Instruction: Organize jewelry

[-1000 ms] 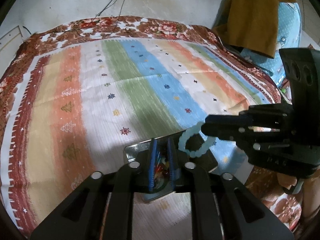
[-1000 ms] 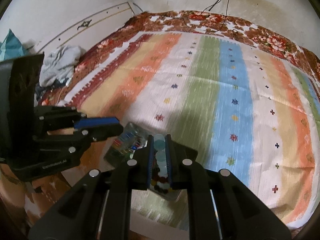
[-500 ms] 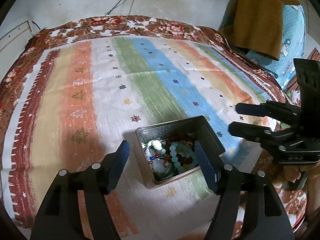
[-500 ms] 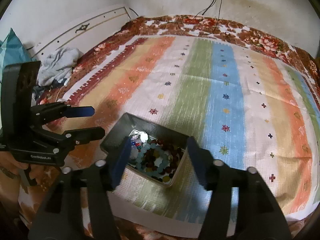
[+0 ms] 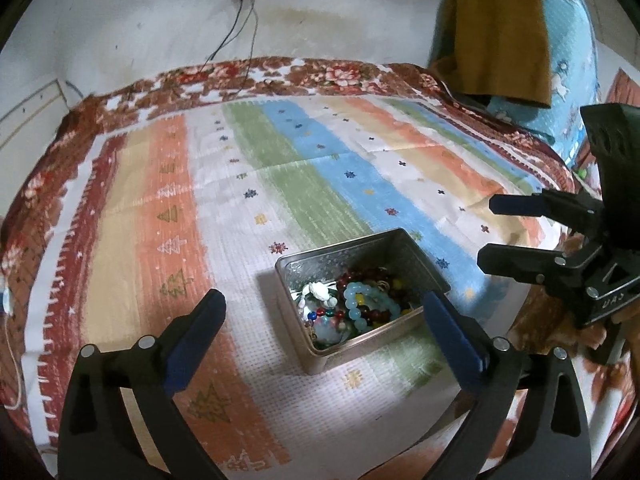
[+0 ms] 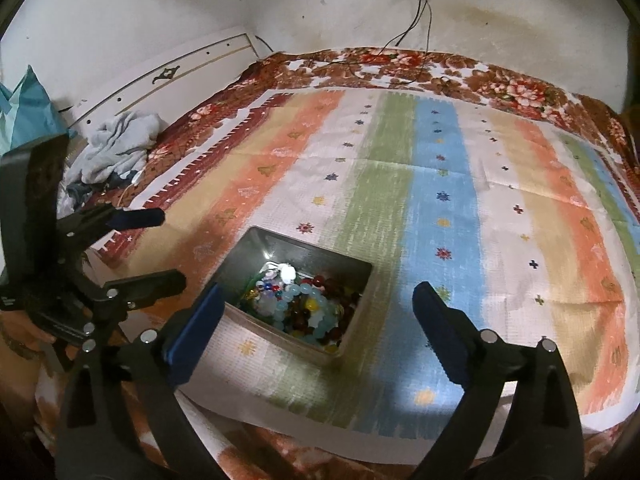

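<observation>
Metal tin (image 5: 416, 254) sits on the striped cloth (image 5: 304, 184), open-topped, near the cloth's front edge. In the left wrist view it lies at about 5 o'clock from frame centre; in the right wrist view, at about 7 o'clock.

Contents: a heap of bead jewelry. A pale blue bead bracelet (image 5: 366, 304) lies on top, toward the tin's near side. Dark red beads (image 5: 360, 278) lie behind it, white pieces (image 5: 320, 292) at its left, and small mixed-colour beads beneath.

Left gripper (image 5: 322, 322): fingers spread wide and still opening, blue pads (image 5: 192, 344) facing inward. The tin appears between the tips in view, but the pads touch nothing.

Right gripper (image 6: 314, 322): fingers likewise spread wide and opening, nothing pinched. The tin shows behind the left fingertip (image 6: 200, 328), apart from it.

Each gripper shows in the other's camera: the right one at 3 o'clock of the left view, the left one at 9 o'clock of the right view.

Flowered blanket (image 6: 400, 64) under the cloth. Grey rag (image 6: 116, 140) at 10 o'clock in the right view. Brown garment (image 5: 504, 28) at 1 o'clock in the left view.
</observation>
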`<state>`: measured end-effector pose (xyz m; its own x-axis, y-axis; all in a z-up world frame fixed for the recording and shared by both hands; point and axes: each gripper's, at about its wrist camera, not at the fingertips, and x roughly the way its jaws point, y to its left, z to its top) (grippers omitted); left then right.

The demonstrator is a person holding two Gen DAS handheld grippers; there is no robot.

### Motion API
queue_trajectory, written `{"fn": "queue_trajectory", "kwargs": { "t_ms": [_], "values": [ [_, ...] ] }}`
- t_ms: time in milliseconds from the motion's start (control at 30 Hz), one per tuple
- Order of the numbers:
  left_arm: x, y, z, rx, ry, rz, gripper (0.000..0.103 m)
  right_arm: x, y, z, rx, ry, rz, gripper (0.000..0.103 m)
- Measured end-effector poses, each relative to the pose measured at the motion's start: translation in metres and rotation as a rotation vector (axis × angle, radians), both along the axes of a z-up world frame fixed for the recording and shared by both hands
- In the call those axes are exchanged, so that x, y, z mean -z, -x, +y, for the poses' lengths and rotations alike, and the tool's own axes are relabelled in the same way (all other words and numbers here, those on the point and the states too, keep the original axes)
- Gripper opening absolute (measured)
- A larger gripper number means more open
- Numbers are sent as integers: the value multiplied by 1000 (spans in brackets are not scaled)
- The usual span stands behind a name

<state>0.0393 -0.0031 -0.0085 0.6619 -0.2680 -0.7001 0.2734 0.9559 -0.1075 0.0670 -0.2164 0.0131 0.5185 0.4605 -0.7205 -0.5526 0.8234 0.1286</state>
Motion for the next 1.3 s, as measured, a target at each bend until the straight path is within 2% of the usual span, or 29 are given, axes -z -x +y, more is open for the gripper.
{"fn": "queue_trajectory", "kwargs": {
  "t_ms": [300,433,1300],
  "values": [
    [3,13,-13,-29,-91,-49,97,-6,18,-10,33,-27,-82,98],
    [2,13,-9,-96,-121,-56,97,-5,21,-8,33,-19,-99,98],
    [-1,19,-13,-83,-70,-105,97,-3,20,-12,42,-48,-96,98]
  ]
}}
